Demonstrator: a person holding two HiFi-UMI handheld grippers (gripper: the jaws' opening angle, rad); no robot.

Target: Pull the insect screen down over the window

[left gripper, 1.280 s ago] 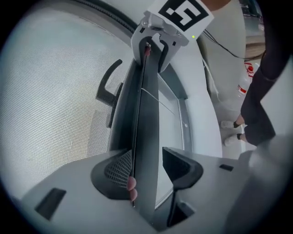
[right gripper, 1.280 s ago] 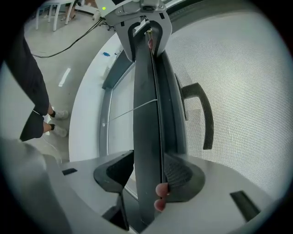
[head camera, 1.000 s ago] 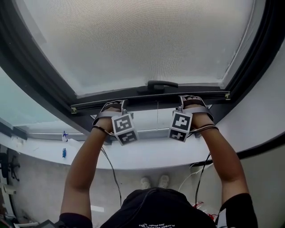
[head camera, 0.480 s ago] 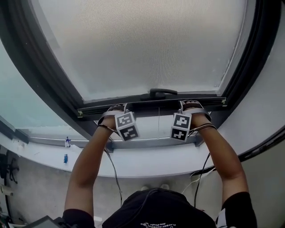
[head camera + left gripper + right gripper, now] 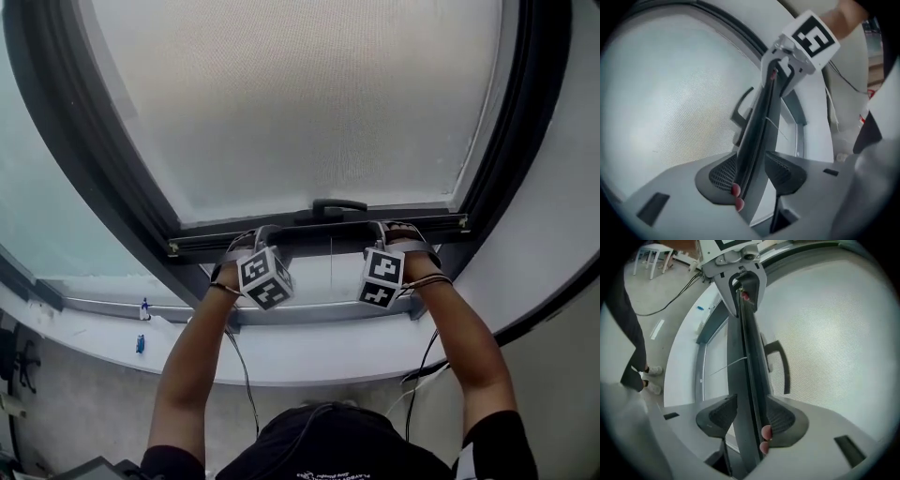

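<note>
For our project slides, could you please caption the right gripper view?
Right gripper clamped on the insect screen's bottom bar, mesh and handle alongside.

**A:** Arm pose?

**B:** Both arms are raised and stretched forward, the left forearm (image 5: 192,375) and right forearm (image 5: 464,347) bare and roughly parallel. Cables run down from both wrists.

**A:** Grippers?

**B:** The left gripper (image 5: 255,234) and right gripper (image 5: 394,231) are level with each other and apart. Their marker cubes face the head camera, and each wrist is strapped in.

**A:** State?

**B:** Both are clamped on the bottom bar (image 5: 319,228). The left gripper's fingers (image 5: 723,172) hold it between the ribbed pads, and the right gripper's fingers (image 5: 780,418) do the same. In each gripper view, two red nails of the person's hand show beside one pad.
</note>
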